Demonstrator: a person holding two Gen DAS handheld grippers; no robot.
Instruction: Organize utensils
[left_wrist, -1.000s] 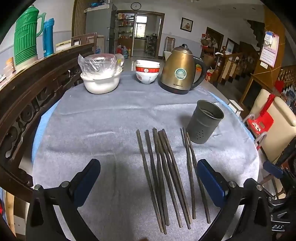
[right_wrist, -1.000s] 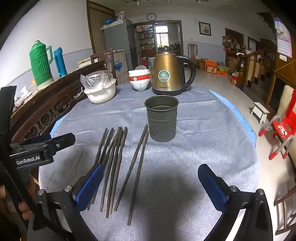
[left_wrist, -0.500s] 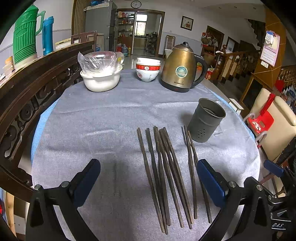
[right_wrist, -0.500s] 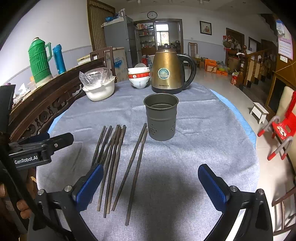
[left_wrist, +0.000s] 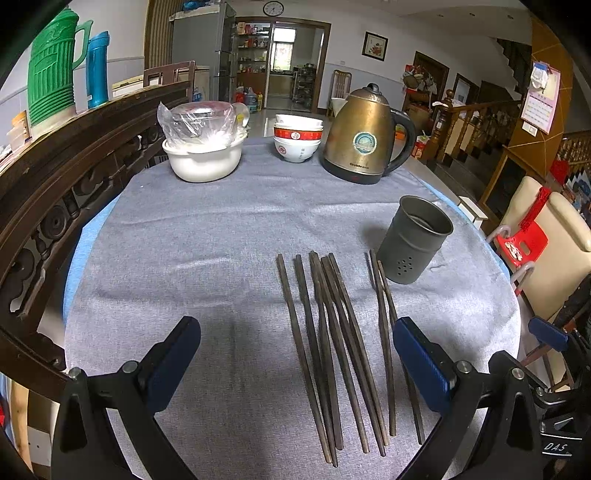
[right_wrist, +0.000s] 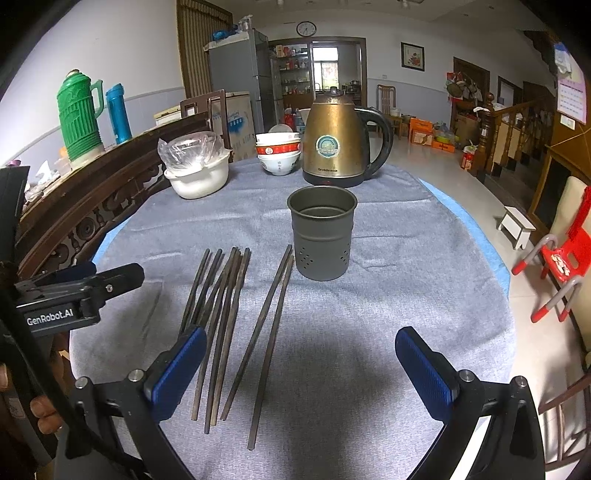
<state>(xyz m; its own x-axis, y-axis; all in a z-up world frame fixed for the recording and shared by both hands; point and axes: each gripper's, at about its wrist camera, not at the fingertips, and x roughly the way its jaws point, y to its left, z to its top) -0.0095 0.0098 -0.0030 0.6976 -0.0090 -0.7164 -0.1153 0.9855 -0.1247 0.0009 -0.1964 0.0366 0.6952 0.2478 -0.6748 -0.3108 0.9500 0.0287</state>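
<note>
Several dark chopsticks (left_wrist: 332, 350) lie side by side on the grey tablecloth; they also show in the right wrist view (right_wrist: 225, 317). A separate pair (left_wrist: 384, 332) lies closest to the grey perforated utensil holder (left_wrist: 413, 240), which stands upright and looks empty (right_wrist: 320, 232). My left gripper (left_wrist: 295, 362) is open and empty, held above the near ends of the chopsticks. My right gripper (right_wrist: 301, 369) is open and empty, above the cloth in front of the holder, right of the chopsticks.
At the table's far side stand a brass kettle (left_wrist: 364, 136), stacked red-and-white bowls (left_wrist: 297, 142) and a white bowl with plastic wrap (left_wrist: 203, 151). A carved wooden rail (left_wrist: 55, 192) runs along the left. A red stool (right_wrist: 561, 258) stands right of the table.
Both grippers have drawn back and risen slightly, so the table contents sit a little farther off. The chopsticks and holder have not moved. Both grippers stay open.
</note>
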